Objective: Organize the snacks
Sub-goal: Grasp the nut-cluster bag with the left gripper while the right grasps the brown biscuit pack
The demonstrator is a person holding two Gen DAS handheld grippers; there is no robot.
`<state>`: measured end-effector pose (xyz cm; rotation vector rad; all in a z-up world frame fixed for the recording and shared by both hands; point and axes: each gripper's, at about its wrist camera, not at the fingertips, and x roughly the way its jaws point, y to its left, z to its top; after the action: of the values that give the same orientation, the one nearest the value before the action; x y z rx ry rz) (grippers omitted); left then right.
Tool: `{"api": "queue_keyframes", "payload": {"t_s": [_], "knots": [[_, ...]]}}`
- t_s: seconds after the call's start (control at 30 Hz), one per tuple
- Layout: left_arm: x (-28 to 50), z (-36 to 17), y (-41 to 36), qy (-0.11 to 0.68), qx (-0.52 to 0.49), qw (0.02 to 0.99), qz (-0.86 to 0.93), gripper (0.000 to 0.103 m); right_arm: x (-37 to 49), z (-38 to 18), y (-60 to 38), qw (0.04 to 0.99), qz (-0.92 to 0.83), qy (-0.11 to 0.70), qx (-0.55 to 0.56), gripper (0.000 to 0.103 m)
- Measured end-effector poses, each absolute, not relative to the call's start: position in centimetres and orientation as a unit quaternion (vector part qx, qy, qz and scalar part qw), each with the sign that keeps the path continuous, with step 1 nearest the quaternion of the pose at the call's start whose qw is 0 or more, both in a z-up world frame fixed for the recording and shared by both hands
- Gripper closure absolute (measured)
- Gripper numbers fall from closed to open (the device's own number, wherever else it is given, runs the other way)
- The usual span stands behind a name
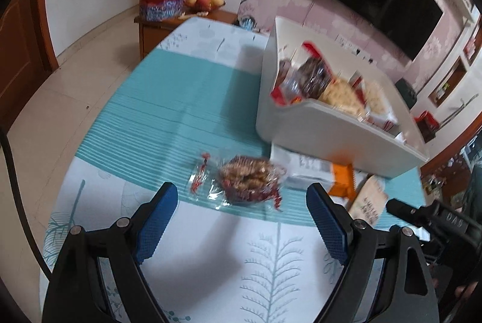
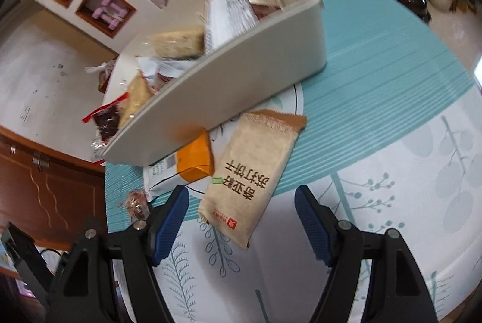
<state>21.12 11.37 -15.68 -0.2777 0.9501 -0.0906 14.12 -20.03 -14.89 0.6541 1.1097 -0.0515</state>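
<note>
left gripper [image 1: 242,198] wide, empty | right gripper [image 2: 242,201] wide, empty

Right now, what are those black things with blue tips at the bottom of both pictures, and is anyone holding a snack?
Those are two grabbing tools that a person carries, one in each hand. Each has a small camera looking out along its two blue fingers, so each picture is that tool's own view. The left tool points at a clear bag of cookies on the blue and white tablecloth. The right tool points at a tan cracker packet, with an orange packet beside it. Behind them stands a white bin already full of snacks. Both tools are open and hold nothing yet.
</note>
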Motion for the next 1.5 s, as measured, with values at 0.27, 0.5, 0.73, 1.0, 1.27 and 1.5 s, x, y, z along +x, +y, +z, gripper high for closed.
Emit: {"api": "queue_keyframes", "payload": {"t_s": [0.27,0.5,0.73,1.0,1.27,1.5], "knots": [[22.4,-18.2,9.5,0.486,-0.090,0.868,-0.040,0.016,15.7,-16.9,-20.2,0.779,-0.064,0.536,0.320,0.029],[23.2,-19.6,8.1,0.496,-0.073,0.865,-0.032,0.016,16.8,-16.6,-19.6,0.786,-0.092,0.534,0.297,0.028],[23.8,-20.4,7.5,0.497,-0.063,0.865,-0.016,0.016,18.6,-16.5,-18.2,0.791,-0.123,0.542,0.255,0.028],[24.5,-20.7,6.4,0.489,-0.036,0.871,0.001,0.016,20.2,-16.7,-16.2,0.798,-0.158,0.547,0.197,0.027],[24.6,-21.0,5.9,0.471,-0.025,0.881,0.016,0.016,21.4,-16.7,-14.5,0.804,-0.178,0.543,0.163,0.027],[25.1,-21.2,6.3,0.464,-0.028,0.885,0.018,0.018,21.5,-16.5,-13.9,0.813,-0.179,0.535,0.144,0.032]]}}
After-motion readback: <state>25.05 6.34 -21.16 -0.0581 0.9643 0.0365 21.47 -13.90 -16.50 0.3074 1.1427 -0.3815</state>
